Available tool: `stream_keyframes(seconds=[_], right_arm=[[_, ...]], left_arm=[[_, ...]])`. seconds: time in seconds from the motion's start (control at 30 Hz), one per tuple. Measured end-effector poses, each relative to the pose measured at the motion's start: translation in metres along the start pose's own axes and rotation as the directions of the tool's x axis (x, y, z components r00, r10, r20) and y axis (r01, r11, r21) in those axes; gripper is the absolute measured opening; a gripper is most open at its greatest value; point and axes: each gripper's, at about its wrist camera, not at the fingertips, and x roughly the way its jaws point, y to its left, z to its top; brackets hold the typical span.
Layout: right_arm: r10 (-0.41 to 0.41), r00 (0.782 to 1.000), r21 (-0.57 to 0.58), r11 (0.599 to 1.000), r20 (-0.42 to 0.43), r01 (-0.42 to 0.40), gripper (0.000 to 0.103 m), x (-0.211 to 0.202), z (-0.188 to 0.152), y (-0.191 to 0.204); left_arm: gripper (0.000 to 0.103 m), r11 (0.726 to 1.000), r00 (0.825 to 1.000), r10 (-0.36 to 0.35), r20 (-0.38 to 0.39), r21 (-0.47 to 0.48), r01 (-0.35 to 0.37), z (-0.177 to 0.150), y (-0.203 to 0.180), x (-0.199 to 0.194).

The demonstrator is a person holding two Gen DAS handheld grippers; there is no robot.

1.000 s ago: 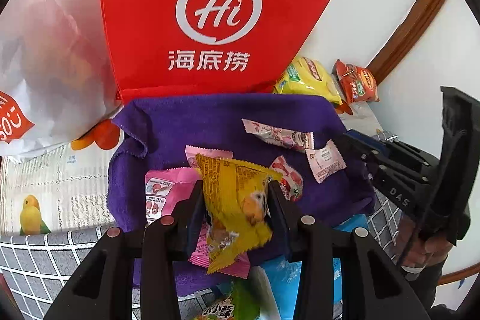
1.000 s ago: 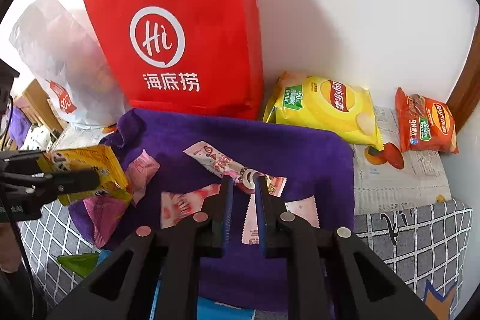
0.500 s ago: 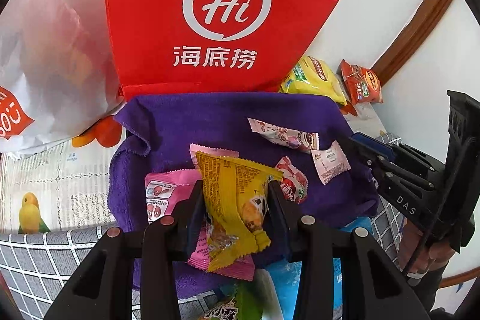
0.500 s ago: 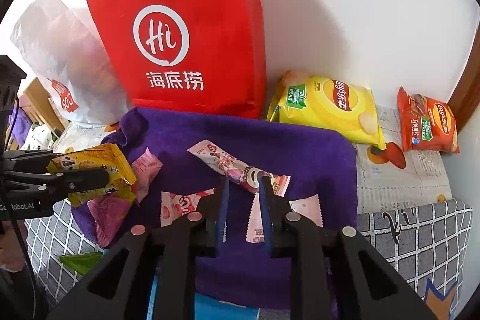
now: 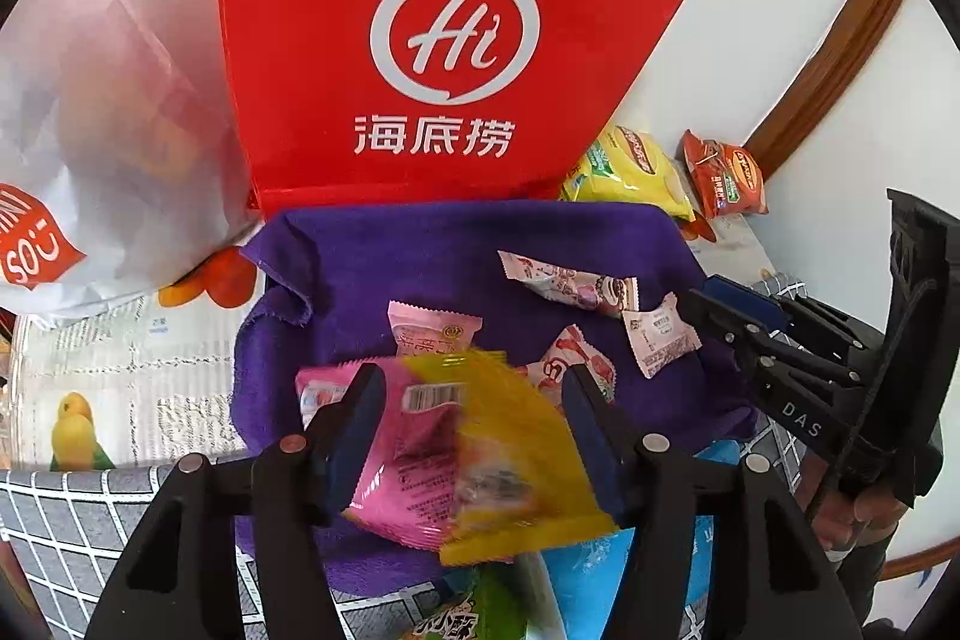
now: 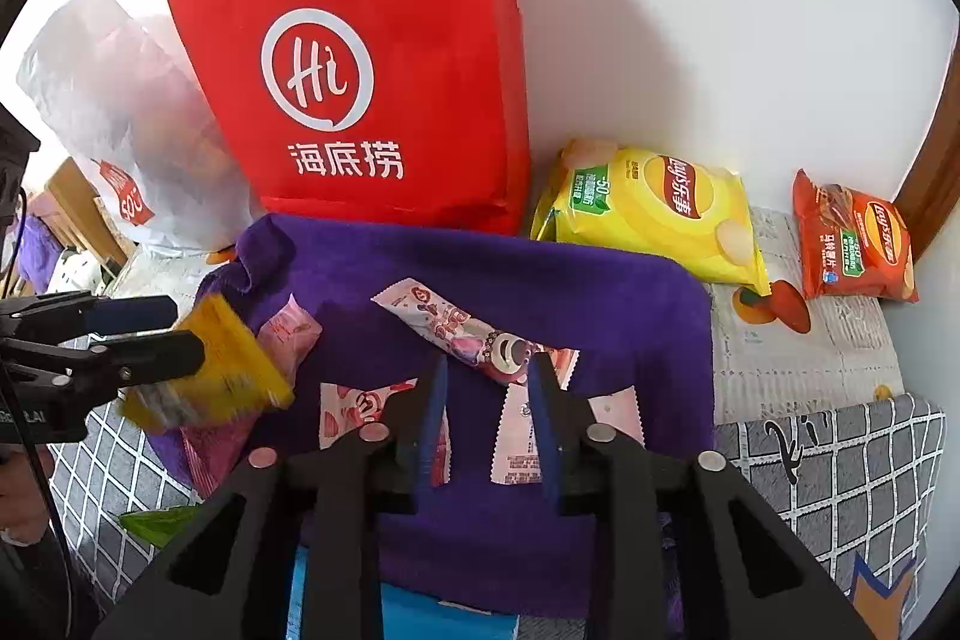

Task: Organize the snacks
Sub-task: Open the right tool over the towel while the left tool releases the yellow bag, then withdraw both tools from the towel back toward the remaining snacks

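Observation:
A purple cloth (image 5: 420, 250) (image 6: 600, 304) holds several small snacks. My left gripper (image 5: 468, 382) (image 6: 144, 334) hangs over its near left corner, jaws opening. The yellow packet (image 5: 510, 436) (image 6: 222, 370) between them is blurred and slipping down, no longer pinched, above a pink packet (image 5: 414, 460). My right gripper (image 6: 487, 370) (image 5: 702, 298) is over the cloth's right part, jaws opening and gripping nothing. Beneath them lie one end of a long pink wrapper (image 6: 456, 328) (image 5: 570, 280) and a small white sachet (image 6: 519, 436) (image 5: 660, 334).
A red tote bag (image 6: 360, 70) (image 5: 450, 40) stands behind the cloth, with a white plastic bag (image 5: 90, 130) to its left. Yellow (image 6: 660, 214) and red (image 6: 852, 244) chip bags lie by the wall on the right. Blue (image 5: 588, 580) and green (image 5: 468, 616) packets sit at the near edge.
My left jaws have spread and the yellow packet has dropped lower between them, now blurred. The right jaws have also parted. Neither hand has shifted.

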Motion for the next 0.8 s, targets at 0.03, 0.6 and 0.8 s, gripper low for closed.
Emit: stream_keyframes(seconds=[0.03,0.6,0.8], right_arm=[[-0.001,1.000,0.000,1.000,-0.001,0.001,0.032,0.000,0.000,0.000],[-0.045,0.999,0.047,0.998,0.027,0.044,0.055,-0.031,0.006,0.003],[-0.090,0.993,0.091,0.992,0.071,0.083,0.072,-0.058,-0.005,-0.001]], left_arm=[[0.061,1.000,1.000,-0.003,0.003,-0.002,0.003,0.001,0.000,-0.002],[0.067,0.998,0.997,0.054,0.058,0.020,-0.055,-0.001,-0.009,-0.038],[0.071,0.997,0.994,0.073,0.087,0.023,-0.075,-0.002,-0.017,-0.053]])
